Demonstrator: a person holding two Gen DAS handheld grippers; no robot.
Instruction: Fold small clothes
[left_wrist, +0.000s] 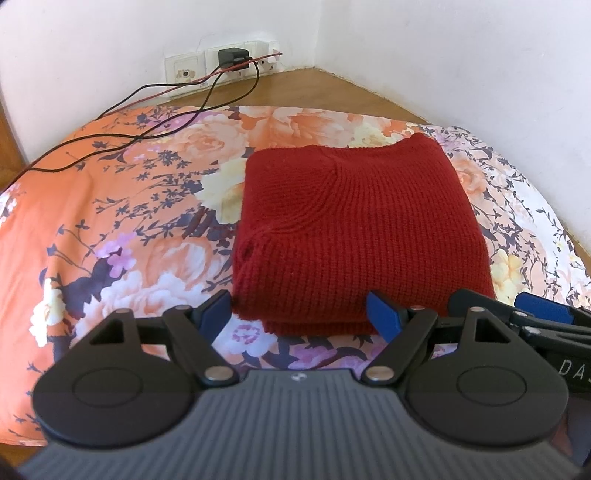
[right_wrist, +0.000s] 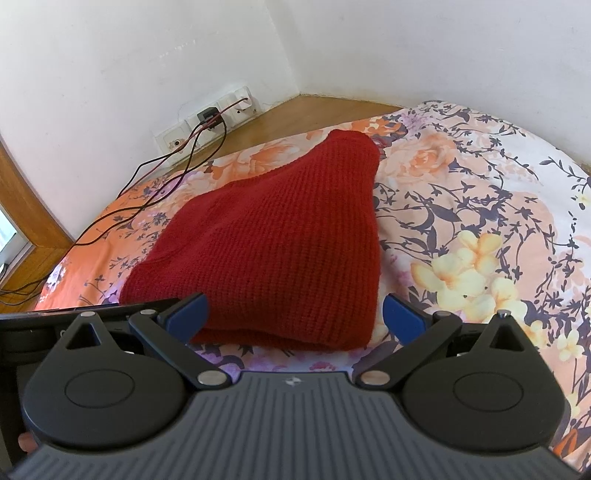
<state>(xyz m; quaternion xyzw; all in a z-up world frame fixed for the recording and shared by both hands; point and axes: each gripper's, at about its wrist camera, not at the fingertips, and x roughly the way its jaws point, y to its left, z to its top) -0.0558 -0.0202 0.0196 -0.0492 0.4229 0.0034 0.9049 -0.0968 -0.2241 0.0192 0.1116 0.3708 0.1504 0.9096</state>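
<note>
The dark red knitted sweater (left_wrist: 354, 229) lies folded square on the floral bedsheet (left_wrist: 110, 229) — done, I judge; my left claw (left_wrist: 301, 314) and right claw (right_wrist: 295, 314) hover spread, empty.

Folded red sweater (right_wrist: 273, 251) between wide-spread right gripper (right_wrist: 295, 317) fingers

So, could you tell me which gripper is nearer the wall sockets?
Left. The left gripper faces the wall sockets across the sweater's left part; the right gripper sits beside it, farther right.
</note>
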